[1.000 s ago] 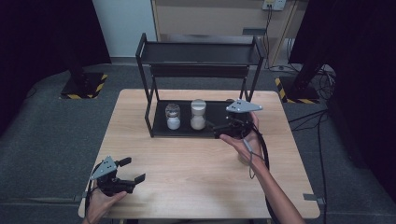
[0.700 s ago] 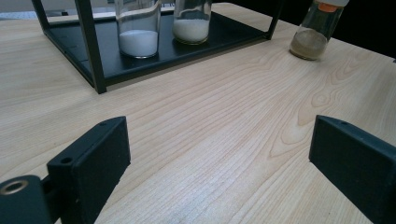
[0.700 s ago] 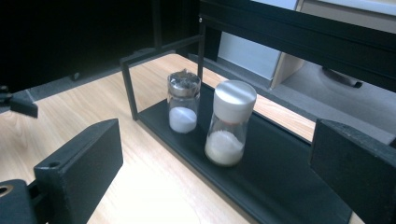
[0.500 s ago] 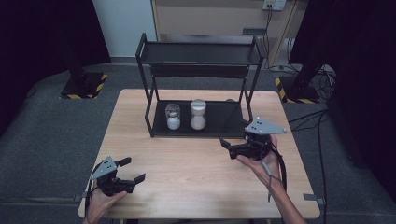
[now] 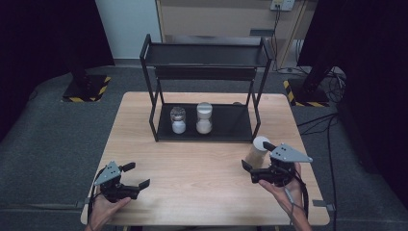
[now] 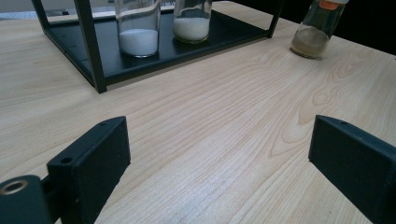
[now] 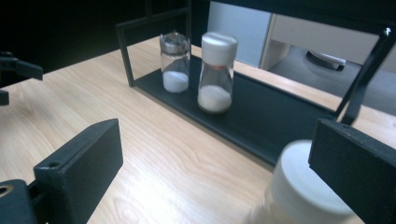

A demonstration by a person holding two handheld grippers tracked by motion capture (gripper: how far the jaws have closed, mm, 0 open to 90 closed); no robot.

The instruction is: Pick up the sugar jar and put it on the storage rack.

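Just beside right tongs [image 5: 257, 163], white-capped jar [image 5: 257, 153], jaws wide apart

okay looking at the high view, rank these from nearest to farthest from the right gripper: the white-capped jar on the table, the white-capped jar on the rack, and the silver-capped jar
From the right gripper:
1. White-capped jar on the table, just beside it.
2. White-capped jar on the rack, bottom shelf, centre.
3. Silver-capped jar, bottom shelf, further left.

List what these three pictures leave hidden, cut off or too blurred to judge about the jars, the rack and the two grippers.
- Tan-filled jar: right gripper view, blurred, cut by the bottom edge, partly behind a jaw; contact unclear.
- Same jar's lid: left gripper view, cut by the top edge.
- Rack: left gripper view, upper shelf beyond the top edge.
- Right gripper: high view, its grey plate covers its body.
- Jar contents: powders unidentifiable.
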